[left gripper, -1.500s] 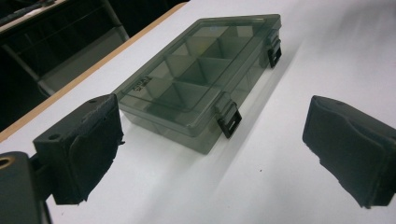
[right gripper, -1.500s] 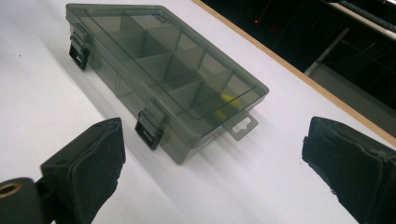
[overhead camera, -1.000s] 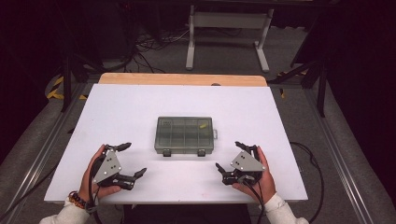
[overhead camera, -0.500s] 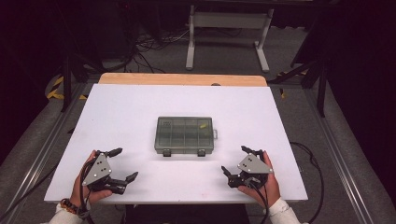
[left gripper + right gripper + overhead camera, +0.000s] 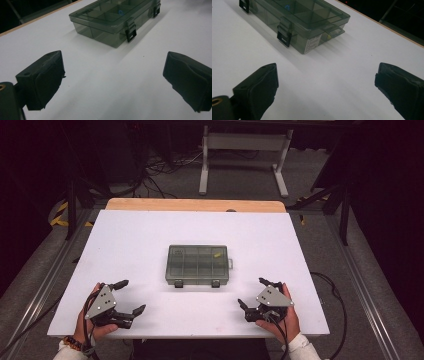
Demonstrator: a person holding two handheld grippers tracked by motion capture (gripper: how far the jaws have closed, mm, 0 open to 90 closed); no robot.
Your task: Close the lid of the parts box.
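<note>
A closed, smoky see-through compartment box [image 5: 198, 265] lies flat in the middle of the white table [image 5: 150, 235], its two black latches facing the near edge. A small yellow piece [image 5: 217, 254] shows inside it, and a small blue piece [image 5: 120, 11] too. My left gripper [image 5: 132, 295] rests open near the front left, well short of the box, held by a hand. My right gripper [image 5: 250, 291] is open at the front right, also apart from the box. In the left gripper view the box [image 5: 115, 20] lies ahead beyond the wide-apart jaws; in the right gripper view the box [image 5: 304, 17] lies ahead to the left.
A wooden strip [image 5: 195, 205] runs along the table's far edge. Beyond it stands a white metal frame [image 5: 245, 150] among floor cables. Bare white tabletop surrounds the box on all sides.
Both hands have drawn their grippers back toward the near edge, the left one also shifting left. Both stay open; the box has not moved.
</note>
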